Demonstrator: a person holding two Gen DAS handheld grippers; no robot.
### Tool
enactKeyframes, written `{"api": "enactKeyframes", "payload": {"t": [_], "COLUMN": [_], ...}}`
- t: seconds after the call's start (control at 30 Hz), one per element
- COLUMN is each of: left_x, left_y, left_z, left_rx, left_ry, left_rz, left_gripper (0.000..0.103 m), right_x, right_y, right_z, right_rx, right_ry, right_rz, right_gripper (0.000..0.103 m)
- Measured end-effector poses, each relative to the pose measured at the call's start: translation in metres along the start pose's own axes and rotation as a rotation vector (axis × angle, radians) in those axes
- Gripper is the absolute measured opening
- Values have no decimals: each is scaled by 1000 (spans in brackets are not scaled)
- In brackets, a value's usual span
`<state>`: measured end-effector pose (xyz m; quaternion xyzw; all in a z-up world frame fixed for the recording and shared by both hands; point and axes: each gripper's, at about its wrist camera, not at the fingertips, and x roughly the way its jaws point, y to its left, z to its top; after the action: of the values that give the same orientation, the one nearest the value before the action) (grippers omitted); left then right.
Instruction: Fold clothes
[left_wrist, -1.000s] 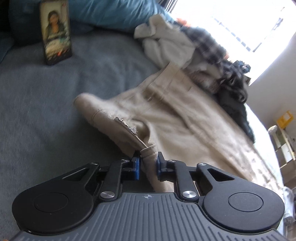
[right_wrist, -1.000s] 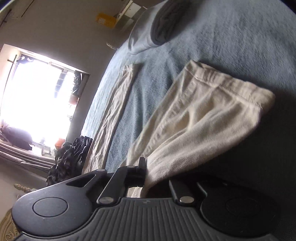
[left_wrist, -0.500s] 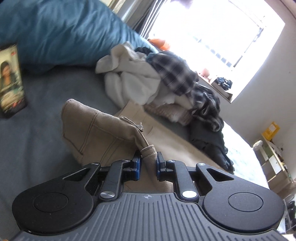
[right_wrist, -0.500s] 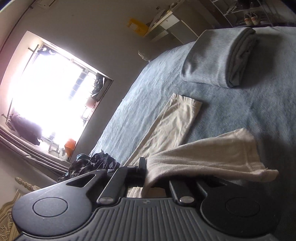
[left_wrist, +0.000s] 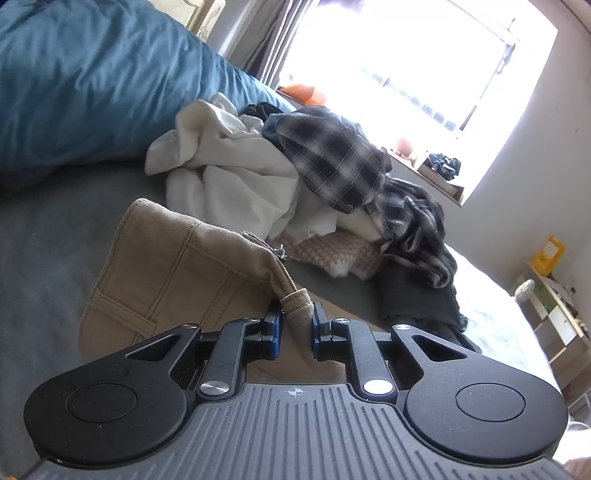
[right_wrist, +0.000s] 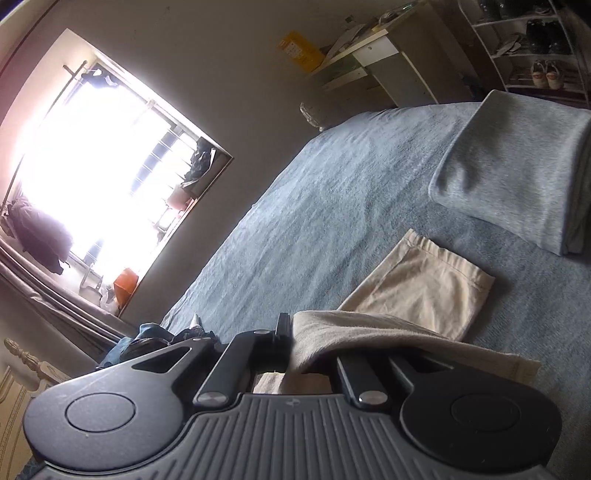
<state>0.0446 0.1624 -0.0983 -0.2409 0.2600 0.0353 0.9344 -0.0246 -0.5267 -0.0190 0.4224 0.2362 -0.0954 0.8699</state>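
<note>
The left gripper (left_wrist: 294, 325) is clamped on the waistband of the tan trousers (left_wrist: 177, 273). The right gripper (right_wrist: 308, 339) pinches a trouser leg (right_wrist: 417, 291) above the blue bedspread (right_wrist: 314, 206).

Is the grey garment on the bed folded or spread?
Folded. The grey garment lies as a compact stack on the bed, layered edges showing.

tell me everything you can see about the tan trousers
The tan trousers look like heavy cotton twill with stitched seams and a pocket panel. The left gripper is shut on a bunched bit at the waist end, lifting it off the grey-blue bedspread. The right gripper pinches a paler leg part, draped over it; the other hemmed leg end lies flat on the bed.
</note>
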Motion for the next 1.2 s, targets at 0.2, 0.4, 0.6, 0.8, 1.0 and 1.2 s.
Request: {"api": "enactKeyframes", "payload": {"t": [0.2,0.4,0.6,0.8,1.0,1.2], "left_x": [53,103,136,142,138,107], "left_y": [-10,-11,7,29,37,35], "left_z": [5,7,13,19,19,27], "left_rx": [33,46,-28,-299,-434,-356], "left_ry": [37,105,203,167,136,98], "left_rz": [20,24,-41,-152,-186,-202], "left_gripper": [14,15,36,61,61,61], "right_x": [63,126,180,199,185,163], "right_y": [9,-2,-29,-62,-68,-70], "right_z": [13,14,9,9,8,16], "right_rx": [-7,17,139,362,431,479], "right_ry": [43,80,180,254,242,215], "right_rz": [-82,-159,-219,-173,-76,86], "right_gripper": [2,2,4,42,55,72]}}
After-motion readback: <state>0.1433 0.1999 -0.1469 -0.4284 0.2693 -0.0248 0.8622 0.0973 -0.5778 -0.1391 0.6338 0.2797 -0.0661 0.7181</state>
